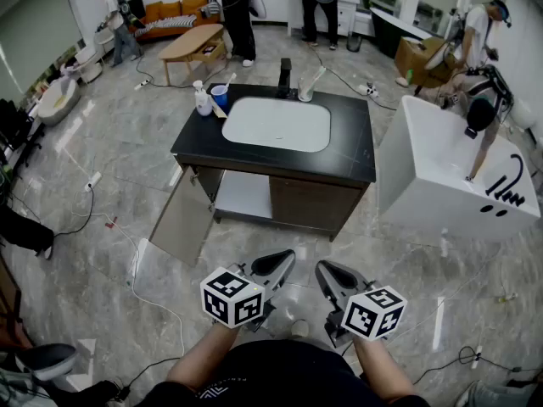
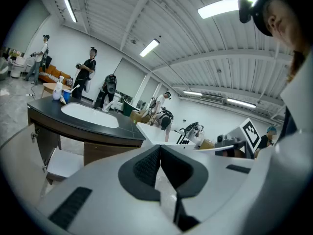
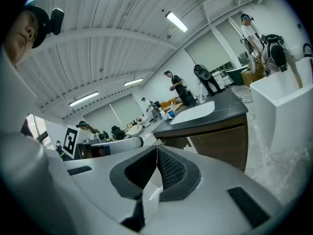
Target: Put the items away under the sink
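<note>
Both grippers carry nothing. The left gripper has its jaws pressed together tip to tip, with nothing between the ribbed pads. The right gripper is the same, its jaws meeting in a thin line. In the head view they sit side by side close to the person's body, tips angled toward each other. They point at the vanity but are well short of it, with bare marble floor between.

The vanity is a dark wooden cabinet under a black countertop, with a white basin sunk in the middle. Its left-hand door stands swung wide toward the person and shows a white shelf inside. The right-hand front of the vanity is shut.

A black faucet stands at the vanity's far edge, behind the basin. At the far left corner of the top are a white pump bottle and, just beside it, a blue cup. A clear cup stands just right of the faucet. All three items are on top of the vanity.

A white tub stands just right of the vanity, and a white cable lies on the floor to its left. Beyond the vanity's far side are several people, a wooden table and an orange sofa.
</note>
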Demonstrator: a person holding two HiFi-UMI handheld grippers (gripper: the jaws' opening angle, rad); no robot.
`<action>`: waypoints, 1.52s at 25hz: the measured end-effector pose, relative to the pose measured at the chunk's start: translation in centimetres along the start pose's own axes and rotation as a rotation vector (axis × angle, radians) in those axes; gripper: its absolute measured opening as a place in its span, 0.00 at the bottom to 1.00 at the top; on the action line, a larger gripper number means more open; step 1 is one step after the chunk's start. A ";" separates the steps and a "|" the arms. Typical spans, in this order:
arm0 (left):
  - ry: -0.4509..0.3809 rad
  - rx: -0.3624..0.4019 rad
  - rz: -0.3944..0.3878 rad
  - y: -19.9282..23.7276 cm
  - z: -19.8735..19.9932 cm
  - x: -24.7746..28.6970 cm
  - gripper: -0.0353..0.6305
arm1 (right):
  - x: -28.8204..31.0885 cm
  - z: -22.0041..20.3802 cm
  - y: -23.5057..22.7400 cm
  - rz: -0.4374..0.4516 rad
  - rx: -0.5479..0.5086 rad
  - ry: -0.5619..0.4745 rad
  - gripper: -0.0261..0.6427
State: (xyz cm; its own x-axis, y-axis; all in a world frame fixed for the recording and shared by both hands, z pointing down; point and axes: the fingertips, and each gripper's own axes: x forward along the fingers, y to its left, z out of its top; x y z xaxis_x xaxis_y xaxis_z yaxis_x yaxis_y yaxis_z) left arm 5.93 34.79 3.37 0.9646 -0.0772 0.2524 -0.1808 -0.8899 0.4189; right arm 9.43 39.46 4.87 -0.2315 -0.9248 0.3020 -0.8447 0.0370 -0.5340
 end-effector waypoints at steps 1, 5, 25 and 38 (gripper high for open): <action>0.000 0.001 0.001 0.0 0.1 0.2 0.07 | 0.0 0.2 -0.2 -0.002 -0.002 -0.001 0.09; -0.002 -0.003 0.002 -0.2 0.3 1.0 0.07 | -0.2 0.7 -0.9 -0.004 -0.005 -0.003 0.09; -0.006 -0.037 0.038 -2.6 -0.8 7.5 0.07 | -3.2 3.2 -7.4 0.029 0.004 0.022 0.09; 0.013 -0.066 0.025 0.9 1.3 12.0 0.07 | -1.5 5.4 -11.2 0.003 0.049 0.018 0.09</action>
State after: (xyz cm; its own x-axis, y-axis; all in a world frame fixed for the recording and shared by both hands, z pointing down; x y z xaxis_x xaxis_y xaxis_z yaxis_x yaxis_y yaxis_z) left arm 17.59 32.43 5.66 0.9570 -0.0928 0.2749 -0.2176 -0.8562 0.4685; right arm 21.82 38.37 6.17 -0.2432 -0.9179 0.3137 -0.8192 0.0211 -0.5731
